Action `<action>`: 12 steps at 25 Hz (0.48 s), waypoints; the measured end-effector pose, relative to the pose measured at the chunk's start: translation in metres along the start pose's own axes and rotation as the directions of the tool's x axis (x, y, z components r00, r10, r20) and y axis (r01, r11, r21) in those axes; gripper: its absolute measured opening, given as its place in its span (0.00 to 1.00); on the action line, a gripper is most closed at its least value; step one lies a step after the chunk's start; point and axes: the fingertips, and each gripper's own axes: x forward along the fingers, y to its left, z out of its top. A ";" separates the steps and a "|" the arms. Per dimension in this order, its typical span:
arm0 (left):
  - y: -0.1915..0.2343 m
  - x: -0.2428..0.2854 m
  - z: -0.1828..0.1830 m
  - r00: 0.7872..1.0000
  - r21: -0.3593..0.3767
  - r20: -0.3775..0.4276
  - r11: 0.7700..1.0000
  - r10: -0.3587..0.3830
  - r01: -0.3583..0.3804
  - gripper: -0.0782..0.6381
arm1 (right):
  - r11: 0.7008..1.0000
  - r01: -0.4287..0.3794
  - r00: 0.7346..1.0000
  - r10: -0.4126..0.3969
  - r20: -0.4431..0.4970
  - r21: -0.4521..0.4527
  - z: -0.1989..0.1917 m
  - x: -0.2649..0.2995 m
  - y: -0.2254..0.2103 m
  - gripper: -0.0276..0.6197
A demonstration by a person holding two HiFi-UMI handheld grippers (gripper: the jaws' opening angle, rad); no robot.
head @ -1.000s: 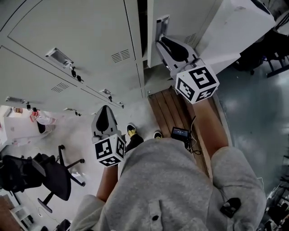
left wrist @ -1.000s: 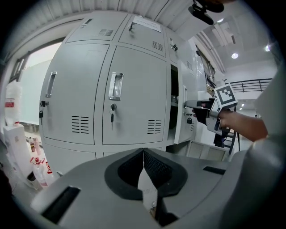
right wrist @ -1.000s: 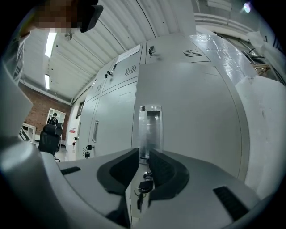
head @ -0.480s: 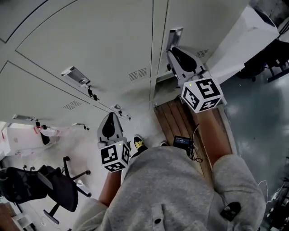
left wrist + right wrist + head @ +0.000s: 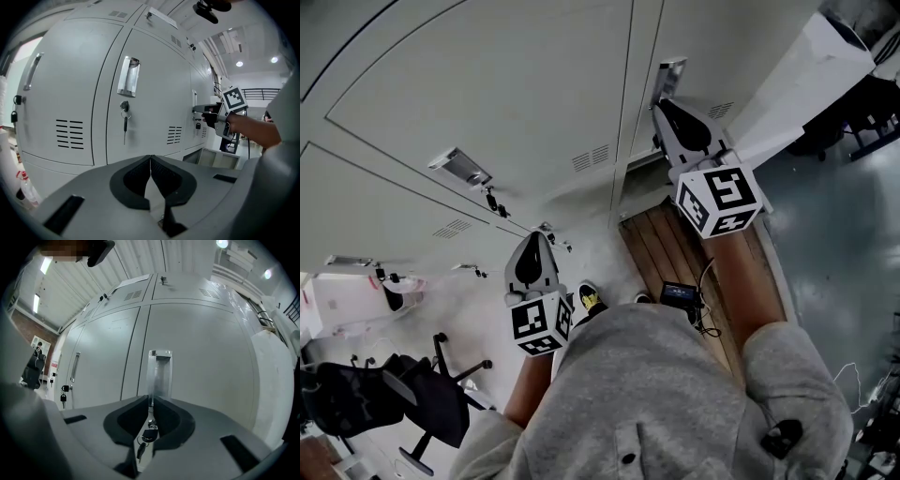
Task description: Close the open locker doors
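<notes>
A bank of grey lockers [image 5: 506, 84] fills the head view. My right gripper [image 5: 667, 105] is shut and empty, with its tips against a locker door [image 5: 712, 37] just below the recessed handle [image 5: 669, 73]. In the right gripper view that handle [image 5: 160, 373] stands straight ahead of the shut jaws, and a key [image 5: 149, 434] hangs from the lock below. The door lies about flush with its neighbour. My left gripper [image 5: 532, 246] hangs lower left, shut and empty, apart from the lockers. From the left gripper view I see the right gripper [image 5: 209, 112] at the door.
A white panel [image 5: 802, 80] leans out at the upper right. A wooden platform [image 5: 661, 246] lies at the locker foot, with a small black device [image 5: 679, 293] on it. An office chair [image 5: 412, 403] stands lower left. Other lockers carry handles [image 5: 128, 77] and keys [image 5: 124, 117].
The dark gap beside the door has gone as the door swung in. My right gripper moved forward with it. The left gripper barely moved.
</notes>
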 end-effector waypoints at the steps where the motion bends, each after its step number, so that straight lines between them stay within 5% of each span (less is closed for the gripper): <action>1: 0.000 0.001 0.000 1.000 0.001 0.000 1.000 -0.005 0.005 0.13 | 1.000 -0.001 1.000 0.001 0.001 -0.001 0.000 -0.001 0.001 0.13; 12: -0.025 0.013 0.000 0.995 0.032 -0.018 0.994 -0.099 0.100 0.12 | 0.999 0.042 0.999 -0.042 -0.006 0.023 -0.007 -0.057 -0.011 0.12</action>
